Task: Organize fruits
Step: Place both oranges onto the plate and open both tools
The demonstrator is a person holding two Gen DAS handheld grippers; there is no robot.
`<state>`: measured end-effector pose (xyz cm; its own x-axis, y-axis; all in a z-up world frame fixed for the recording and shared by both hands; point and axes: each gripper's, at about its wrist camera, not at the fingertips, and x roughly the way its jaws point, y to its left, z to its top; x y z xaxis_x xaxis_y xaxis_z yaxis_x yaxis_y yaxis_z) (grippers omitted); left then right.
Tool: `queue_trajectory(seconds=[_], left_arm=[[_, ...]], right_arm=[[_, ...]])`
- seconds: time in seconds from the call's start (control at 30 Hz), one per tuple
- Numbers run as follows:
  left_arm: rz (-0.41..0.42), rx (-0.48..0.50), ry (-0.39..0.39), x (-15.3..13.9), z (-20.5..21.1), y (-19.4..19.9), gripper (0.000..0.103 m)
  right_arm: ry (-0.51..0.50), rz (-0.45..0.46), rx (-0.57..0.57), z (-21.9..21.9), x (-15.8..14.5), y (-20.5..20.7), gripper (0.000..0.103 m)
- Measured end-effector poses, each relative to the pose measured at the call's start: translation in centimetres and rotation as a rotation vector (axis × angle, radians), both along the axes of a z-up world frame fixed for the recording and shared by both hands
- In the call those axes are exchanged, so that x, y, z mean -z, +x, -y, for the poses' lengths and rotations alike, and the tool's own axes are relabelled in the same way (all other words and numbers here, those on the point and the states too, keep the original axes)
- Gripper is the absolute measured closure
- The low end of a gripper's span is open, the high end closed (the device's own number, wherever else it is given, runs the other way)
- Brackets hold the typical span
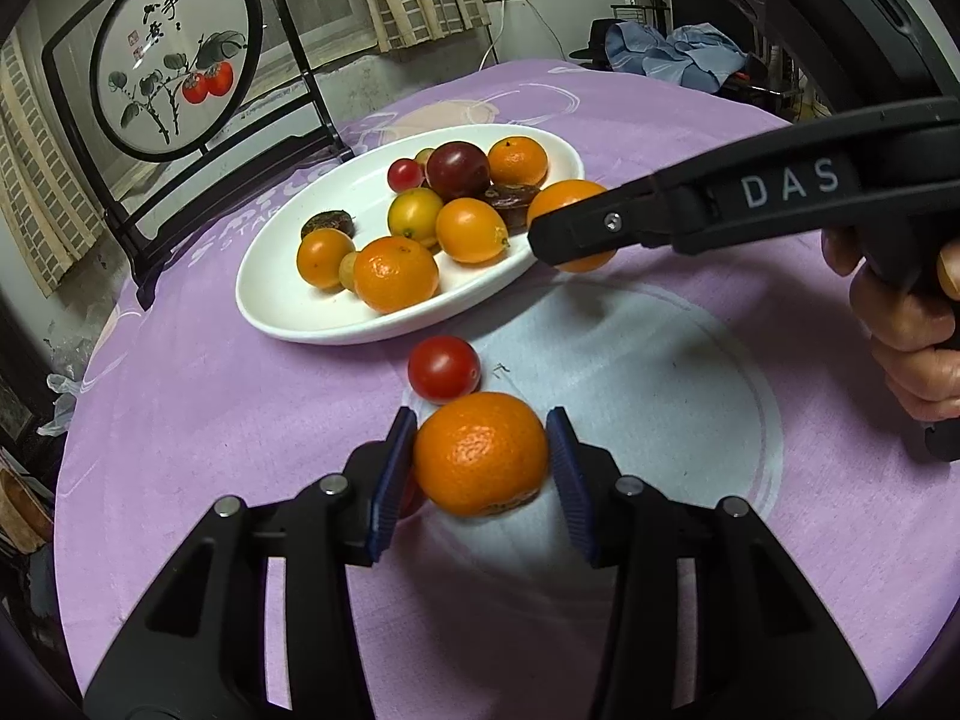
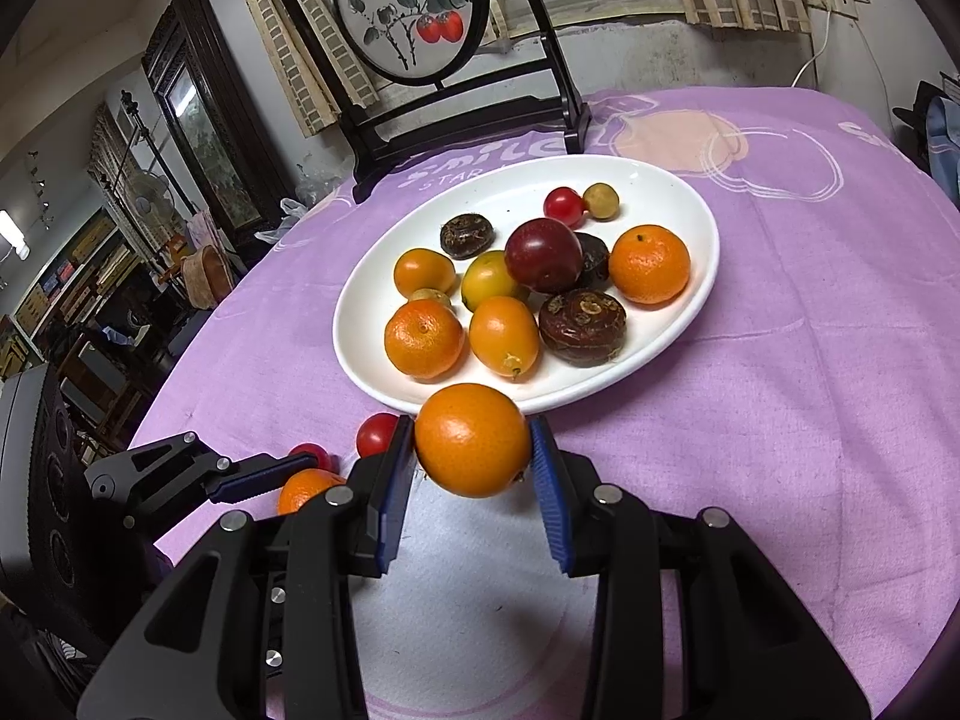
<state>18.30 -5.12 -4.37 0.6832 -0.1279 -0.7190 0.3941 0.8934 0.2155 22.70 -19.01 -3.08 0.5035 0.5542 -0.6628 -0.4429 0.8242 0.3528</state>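
Observation:
A white oval plate (image 1: pixel 270 306) (image 2: pixel 702 276) on the purple cloth holds several fruits: tangerines, kumquats, a plum, cherry tomatoes and dark wrinkled fruits. My left gripper (image 1: pixel 480 456) has its blue pads around a tangerine (image 1: pixel 480 453) on the cloth; the right pad stands slightly off it. A cherry tomato (image 1: pixel 444 369) lies just beyond it. My right gripper (image 2: pixel 472 441) is shut on an orange fruit (image 2: pixel 472 438) and holds it at the plate's near rim; it shows in the left wrist view (image 1: pixel 570 228) too. The left gripper (image 2: pixel 252 480) shows at lower left in the right wrist view.
A framed round painting on a black stand (image 1: pixel 174 60) (image 2: pixel 414 18) stands behind the plate. A second cherry tomato (image 2: pixel 312 455) lies beside the left gripper's fingers. Blue clothes (image 1: pixel 678 54) lie beyond the table's far edge. Furniture fills the room at left (image 2: pixel 180 138).

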Motion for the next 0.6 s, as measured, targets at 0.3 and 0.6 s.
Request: queue_trajectory(seconds=[0.3,0.6], left_arm=[[0.051,-0.044,-0.22,-3.7,-2.6,0.1,0.058],[0.101,-0.301,-0.325,-6.1,-6.2,7.5,0.058]], right_arm=[[0.044,0.067,-0.001,0.4,-1.0,-0.3,0.064],[0.069,0.218,0.187,1.4,-2.6,4.5,0.064]])
